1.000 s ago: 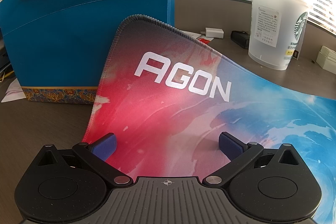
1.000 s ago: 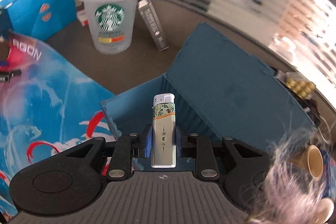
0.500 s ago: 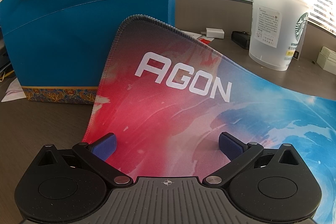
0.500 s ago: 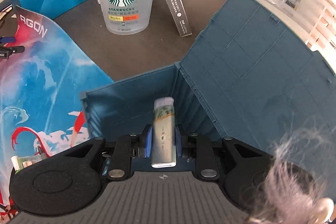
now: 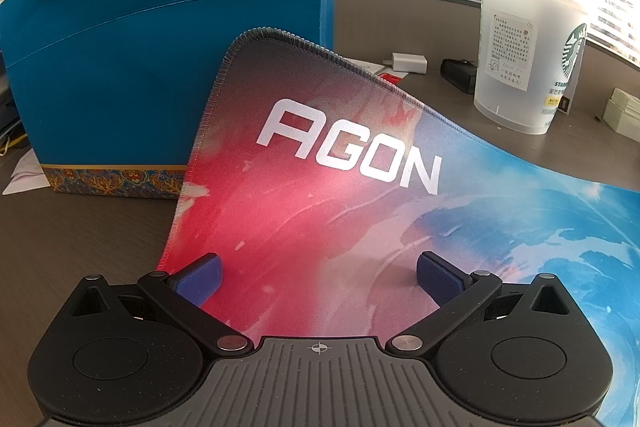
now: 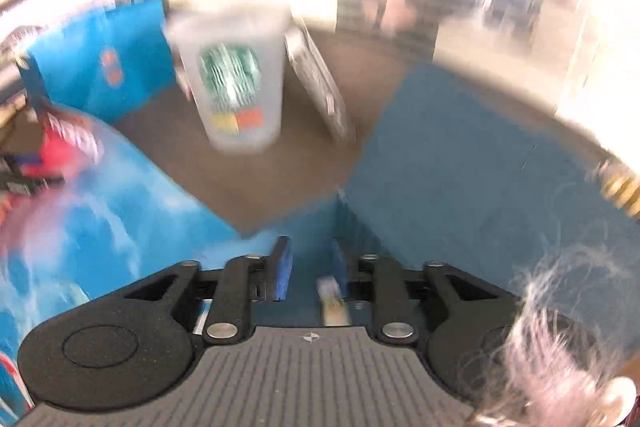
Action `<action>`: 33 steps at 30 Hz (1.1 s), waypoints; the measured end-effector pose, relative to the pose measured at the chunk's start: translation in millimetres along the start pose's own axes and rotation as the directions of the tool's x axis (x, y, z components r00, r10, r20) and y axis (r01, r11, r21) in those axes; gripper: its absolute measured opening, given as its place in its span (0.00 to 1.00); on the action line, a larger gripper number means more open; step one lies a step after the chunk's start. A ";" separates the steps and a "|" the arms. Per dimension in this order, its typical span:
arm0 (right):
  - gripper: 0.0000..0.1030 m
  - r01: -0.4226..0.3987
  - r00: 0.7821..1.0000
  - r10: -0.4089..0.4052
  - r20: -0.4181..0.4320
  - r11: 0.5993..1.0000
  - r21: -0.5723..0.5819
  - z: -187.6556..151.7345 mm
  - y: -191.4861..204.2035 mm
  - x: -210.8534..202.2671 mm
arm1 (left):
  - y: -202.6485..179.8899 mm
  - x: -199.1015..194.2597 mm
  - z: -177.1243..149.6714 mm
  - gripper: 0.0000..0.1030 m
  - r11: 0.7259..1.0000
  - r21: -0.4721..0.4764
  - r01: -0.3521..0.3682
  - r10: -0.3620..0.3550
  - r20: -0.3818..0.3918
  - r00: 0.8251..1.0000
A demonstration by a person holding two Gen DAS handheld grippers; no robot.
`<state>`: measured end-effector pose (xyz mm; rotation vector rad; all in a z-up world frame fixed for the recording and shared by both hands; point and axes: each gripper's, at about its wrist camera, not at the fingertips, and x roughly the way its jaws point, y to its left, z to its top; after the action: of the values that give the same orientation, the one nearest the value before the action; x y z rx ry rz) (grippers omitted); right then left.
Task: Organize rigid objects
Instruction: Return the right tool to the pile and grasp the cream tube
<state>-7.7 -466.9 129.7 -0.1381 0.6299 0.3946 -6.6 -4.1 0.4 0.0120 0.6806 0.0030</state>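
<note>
Now my right gripper (image 6: 307,273) is opening over the blue box (image 6: 460,163), the lighter (image 6: 332,301) loose beside its right pad to drop in, while my left gripper (image 5: 318,273) waits spread and empty over the mat (image 5: 320,187).

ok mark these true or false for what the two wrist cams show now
1. The left gripper jaws stand wide apart over the AGON mat. True.
2. The right gripper clamps the lighter. False: its jaws are opening, and the lighter lies below them, apart from the pads.
3. The Starbucks cup lies tipped over. False: it stands upright.
4. The blue gift bag has a rope handle. True.
5. The storage box has its lid shut. False: it is open.
</note>
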 end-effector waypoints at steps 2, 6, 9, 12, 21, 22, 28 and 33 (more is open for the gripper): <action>0.90 -0.018 0.997 0.017 0.073 1.000 0.007 -11.0 19.6 -27.4 | 0.7 0.0 -0.1 1.00 1.000 0.000 0.000 0.000 0.000 1.000; 0.95 -0.060 0.988 0.071 0.138 0.995 -0.080 -56.5 63.6 -71.8 | -0.1 -0.1 0.0 1.00 1.000 0.000 0.000 0.000 0.000 1.000; 0.94 -0.048 0.994 0.064 0.092 0.985 -0.166 -101.2 94.5 -92.1 | -0.1 0.0 0.0 1.00 1.000 0.000 -0.001 0.001 0.000 1.000; 0.83 -0.020 1.000 0.022 0.008 0.978 -0.209 -137.5 112.1 -102.3 | -0.1 0.0 0.0 1.00 1.000 0.000 -0.001 0.001 0.000 1.000; 0.64 -0.058 0.992 0.035 -0.117 0.978 -0.200 -182.0 125.8 -94.1 | -0.1 0.0 0.1 1.00 1.000 0.000 0.000 0.000 0.000 1.000; 0.64 -0.062 0.992 0.037 -0.124 0.978 -0.199 -182.2 123.2 -91.0 | -0.2 0.0 0.2 1.00 1.000 0.000 0.000 0.000 0.000 1.000; 0.72 -0.053 0.990 0.033 -0.139 0.988 -0.143 -193.9 114.2 -73.4 | -0.3 0.1 0.2 1.00 1.000 0.000 -0.001 0.001 0.000 1.000; 0.81 -0.056 0.992 0.044 -0.114 0.992 -0.109 -200.2 123.8 -77.0 | -0.3 0.1 0.2 1.00 1.000 0.000 -0.001 0.001 0.000 1.000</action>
<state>-223.1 -426.6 14.3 -0.2534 0.7229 0.4733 -6.4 -4.3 0.5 0.0125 0.6802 0.0038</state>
